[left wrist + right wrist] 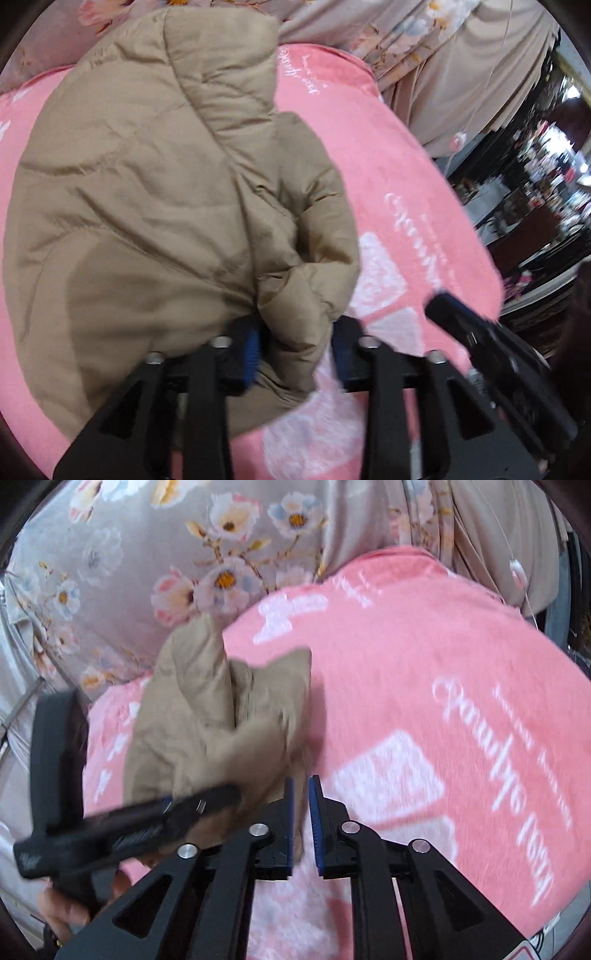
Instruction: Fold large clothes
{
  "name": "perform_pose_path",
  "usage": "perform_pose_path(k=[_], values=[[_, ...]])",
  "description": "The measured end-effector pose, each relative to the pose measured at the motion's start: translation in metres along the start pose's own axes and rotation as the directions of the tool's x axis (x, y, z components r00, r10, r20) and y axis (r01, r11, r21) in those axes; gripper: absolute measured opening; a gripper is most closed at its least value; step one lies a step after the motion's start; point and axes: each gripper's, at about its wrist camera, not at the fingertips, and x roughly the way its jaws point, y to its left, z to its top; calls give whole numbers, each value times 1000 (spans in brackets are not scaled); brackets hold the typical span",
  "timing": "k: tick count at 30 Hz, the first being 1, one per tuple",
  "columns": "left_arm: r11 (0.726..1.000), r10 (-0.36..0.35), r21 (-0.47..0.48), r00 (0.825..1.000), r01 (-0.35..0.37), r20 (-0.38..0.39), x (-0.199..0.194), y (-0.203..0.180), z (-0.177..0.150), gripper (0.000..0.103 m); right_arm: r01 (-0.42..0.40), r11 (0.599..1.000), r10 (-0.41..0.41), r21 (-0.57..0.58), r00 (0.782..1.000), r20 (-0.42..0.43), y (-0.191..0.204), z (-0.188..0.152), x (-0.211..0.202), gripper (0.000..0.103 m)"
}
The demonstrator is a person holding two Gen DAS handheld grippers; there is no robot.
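- Left wrist view: the left gripper (295, 350) has its fingers parted; a fold of the tan padded jacket (166, 203) lies between them, unclamped, the rest spreading ahead over the pink blanket (406, 177).
- Right wrist view: the right gripper (302, 823) has its fingers slightly apart, holding nothing; the jacket (221, 720) lies ahead-left.

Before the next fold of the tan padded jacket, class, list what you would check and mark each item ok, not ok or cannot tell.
1. Tan padded jacket lies on the pink fleece blanket: ok.
2. Left gripper jaws apart around a jacket fold, not clamping: ok.
3. Right gripper jaws slightly apart, nothing between them: ok.
4. Jacket folded flat and neat: not ok, bunched.
5. Grippers apart from each other: ok, though close.
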Motion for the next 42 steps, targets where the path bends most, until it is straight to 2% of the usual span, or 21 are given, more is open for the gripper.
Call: perform_pose_path(k=[1,2,3,4,6,8,9,11,14,16,18,19,20,22,23,25,27,30,33,38,42], values=[[999,-29,-18,999,29,20,-15,1,1,57,-13,1000,13,4,1000,10,-2,9,-6,28],[998,-56,-31,996,58,67,-38,1,1,72,-44,999,44,8,999,22,6,24,-6,39],[996,-78,-36,989,83,127,-62,3,2,79,-70,997,70,10,997,32,10,34,-8,40],[994,-96,-30,976,104,195,-87,6,5,81,-101,995,101,6,994,41,23,46,-8,41],[995,-77,-31,954,90,289,-122,13,11,88,-141,990,140,8,989,44,41,72,3,47],[997,26,-72,927,1,374,-150,25,22,88,-180,983,178,44,983,50,57,96,14,60],[989,135,-114,904,-97,406,-159,35,31,88,-189,980,186,65,982,44,64,106,23,62],[961,266,-184,873,-207,409,-159,52,45,88,-180,977,179,111,984,18,71,124,46,63],[927,359,-246,855,-282,373,-155,81,60,88,-142,973,149,180,989,-26,78,138,86,63],[909,406,-248,846,-334,347,-145,95,71,87,-112,970,133,214,988,-84,80,141,116,63],[899,427,-258,841,-355,331,-137,105,78,86,-94,966,132,240,980,-146,79,137,140,60],[895,434,-262,840,-361,325,-131,107,81,85,-102,962,151,252,972,-181,77,133,153,37],[892,439,-263,841,-367,316,-127,109,85,85,-116,962,167,248,966,-195,76,130,158,20],[895,436,-247,847,-372,303,-117,106,92,83,-147,958,191,245,967,-167,67,128,150,14],[897,435,-235,849,-376,301,-112,103,99,82,-156,956,194,247,971,-139,60,129,141,13],[894,444,-200,848,-400,290,-97,96,104,82,-120,966,147,228,984,-102,46,128,129,13],[893,448,-174,854,-415,265,-76,91,108,82,-33,985,52,168,993,-107,38,123,134,13],[899,437,-141,873,-415,216,-40,82,111,80,67,995,-58,71,991,-120,32,113,152,15],[885,465,-108,868,-453,172,-2,75,112,79,130,991,-128,12,987,-101,27,103,164,18],[862,507,-107,843,-496,181,24,71,107,83,139,990,-139,-1,988,-75,12,92,180,24],[852,524,-97,830,-515,190,38,72,104,89,139,990,-139,-6,989,-53,8,86,189,25]])
